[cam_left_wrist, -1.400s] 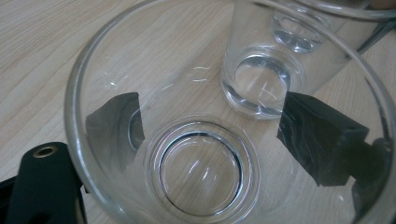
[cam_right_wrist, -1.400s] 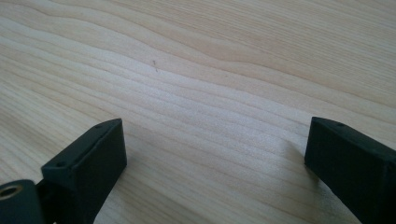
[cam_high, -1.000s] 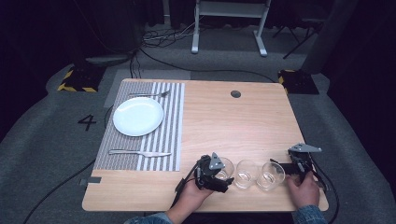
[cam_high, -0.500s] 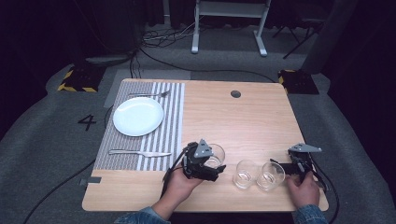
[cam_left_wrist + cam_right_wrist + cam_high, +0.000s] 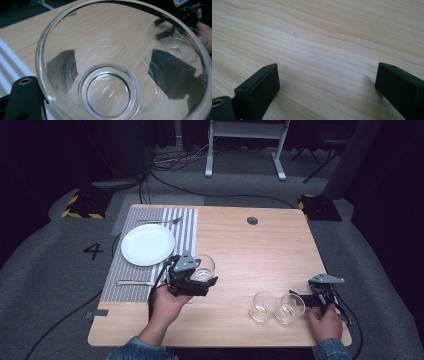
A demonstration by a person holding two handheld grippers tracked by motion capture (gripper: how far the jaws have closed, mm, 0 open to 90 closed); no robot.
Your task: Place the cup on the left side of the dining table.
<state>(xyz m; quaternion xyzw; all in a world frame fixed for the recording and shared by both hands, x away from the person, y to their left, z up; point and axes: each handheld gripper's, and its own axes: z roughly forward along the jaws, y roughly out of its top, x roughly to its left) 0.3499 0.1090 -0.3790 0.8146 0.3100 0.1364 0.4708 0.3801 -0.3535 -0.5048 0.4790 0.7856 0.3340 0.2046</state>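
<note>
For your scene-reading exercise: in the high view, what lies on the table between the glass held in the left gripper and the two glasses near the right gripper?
Only bare wooden table lies between the held glass and the two glasses, as the high view shows.

Wide bare desk (image 5: pixel 260 250) centre and far right, open for passage. Two glasses (image 5: pixel 262 306) (image 5: pixel 290 308) touching, just left of right gripper (image 5: pixel 302 299). Plate (image 5: pixel 148 244), cutlery crowding striped mat (image 5: pixel 187 227) far left.

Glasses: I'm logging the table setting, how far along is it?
Done: plate and cutlery sit on the striped mat. In hand: the left claw holds one glass beside the mat. Left: two glasses near the open right claw.
</note>
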